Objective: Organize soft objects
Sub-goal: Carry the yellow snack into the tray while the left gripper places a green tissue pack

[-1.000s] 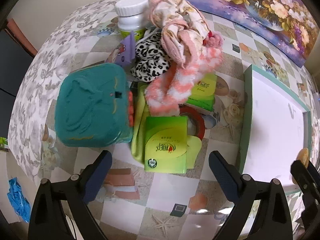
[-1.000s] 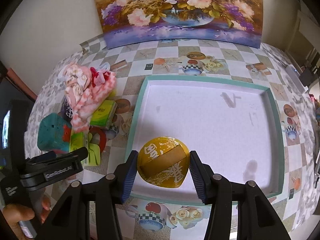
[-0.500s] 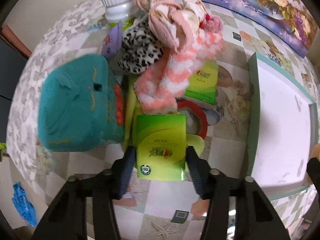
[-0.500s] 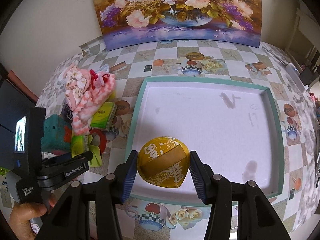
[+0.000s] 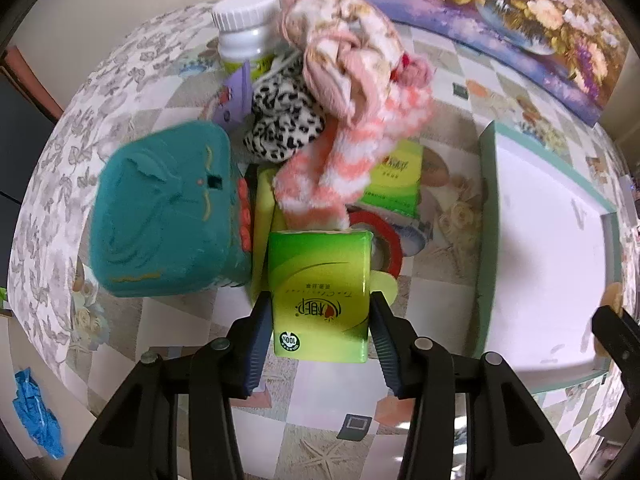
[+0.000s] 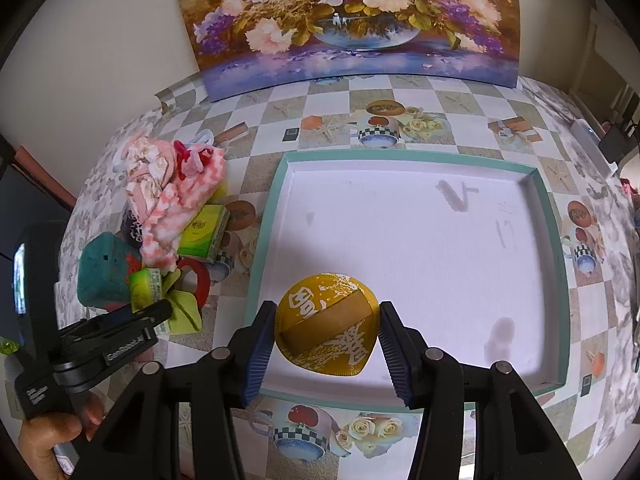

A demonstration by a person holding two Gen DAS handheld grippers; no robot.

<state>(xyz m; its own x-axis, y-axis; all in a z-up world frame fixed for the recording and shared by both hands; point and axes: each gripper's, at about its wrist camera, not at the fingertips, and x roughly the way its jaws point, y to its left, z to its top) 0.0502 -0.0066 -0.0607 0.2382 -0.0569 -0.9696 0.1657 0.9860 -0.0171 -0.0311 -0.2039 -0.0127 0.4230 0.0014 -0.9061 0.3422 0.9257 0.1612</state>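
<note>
My left gripper points down at the pile and is shut on a green tissue pack, one pad pressed on each long side. Touching the pack's far end is a pink-and-white fuzzy sock. A teal plush block lies to its left. In the right wrist view, my right gripper is shut on a round yellow pad with white characters. It holds the pad over the near left part of the white tray. The left gripper shows there too, in a hand.
Behind the sock lie a leopard-print cloth, a pink floral cloth, a white-capped bottle, a second green tissue pack and a red tape roll. A flower painting leans on the back wall.
My left gripper came down over the green tissue pack and its wide jaws closed onto the pack's sides. The right gripper and its yellow pad have not moved.
</note>
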